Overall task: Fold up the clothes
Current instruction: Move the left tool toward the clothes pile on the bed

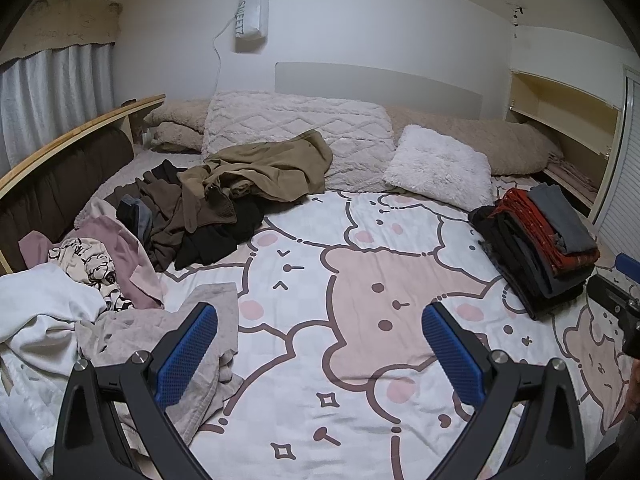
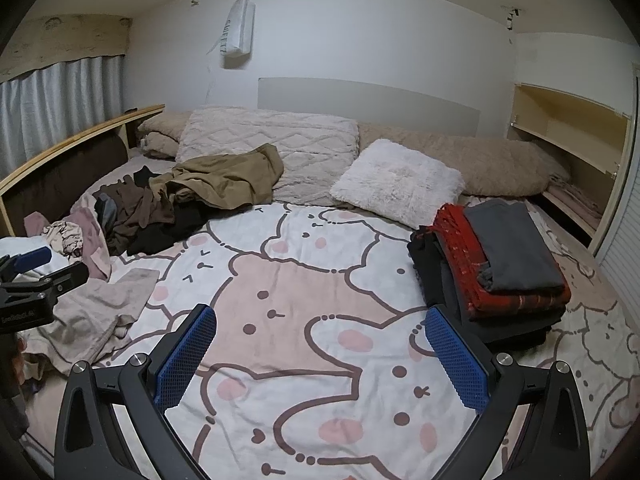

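Observation:
A heap of unfolded clothes (image 1: 224, 196) lies at the bed's left: an olive garment, brown and black pieces, a pink one, a patterned cream one and a white one. It also shows in the right wrist view (image 2: 168, 212). A crumpled beige garment (image 1: 168, 336) lies nearest, by my left gripper's left finger; it also shows in the right wrist view (image 2: 96, 312). A stack of folded clothes (image 2: 496, 268), grey on red on dark, sits at the right and shows in the left wrist view (image 1: 540, 248). My left gripper (image 1: 320, 352) is open and empty over the bedspread. My right gripper (image 2: 320, 356) is open and empty.
The bedspread (image 2: 304, 280) has a cartoon animal print. Pillows (image 1: 436, 168) and a long beige bolster line the far wall. A wooden headboard (image 1: 60, 148) runs along the left. Open shelves (image 2: 568, 136) stand at the right.

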{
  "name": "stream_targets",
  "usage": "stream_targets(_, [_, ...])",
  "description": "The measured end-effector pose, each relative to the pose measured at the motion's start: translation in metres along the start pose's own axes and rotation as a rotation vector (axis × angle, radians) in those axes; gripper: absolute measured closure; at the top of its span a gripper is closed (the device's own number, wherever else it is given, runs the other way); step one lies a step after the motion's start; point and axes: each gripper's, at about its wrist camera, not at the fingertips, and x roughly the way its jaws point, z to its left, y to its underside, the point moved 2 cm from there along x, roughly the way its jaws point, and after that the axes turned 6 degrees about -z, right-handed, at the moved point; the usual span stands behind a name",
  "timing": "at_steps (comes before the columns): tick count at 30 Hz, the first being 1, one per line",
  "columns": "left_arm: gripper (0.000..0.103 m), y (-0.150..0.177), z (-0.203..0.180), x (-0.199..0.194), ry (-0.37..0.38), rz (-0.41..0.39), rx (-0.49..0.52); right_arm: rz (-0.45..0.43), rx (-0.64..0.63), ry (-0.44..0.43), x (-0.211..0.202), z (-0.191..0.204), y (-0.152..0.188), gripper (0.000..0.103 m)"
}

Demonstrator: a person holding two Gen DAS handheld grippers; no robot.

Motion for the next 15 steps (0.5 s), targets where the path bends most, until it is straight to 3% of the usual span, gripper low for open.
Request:
stream_targets(9, [0.002, 0.006, 0.014, 0.039, 0.015, 0.008, -0.005, -0.01, 0.004, -0.025, 0.004, 0.0, -0.002, 0.0])
stream_targets(15, [0.002, 0.009, 0.023, 0.064, 0.026, 0.014, -0.009, 0.034, -0.006, -0.024, 0.026, 0.004, 0.0, 0.0])
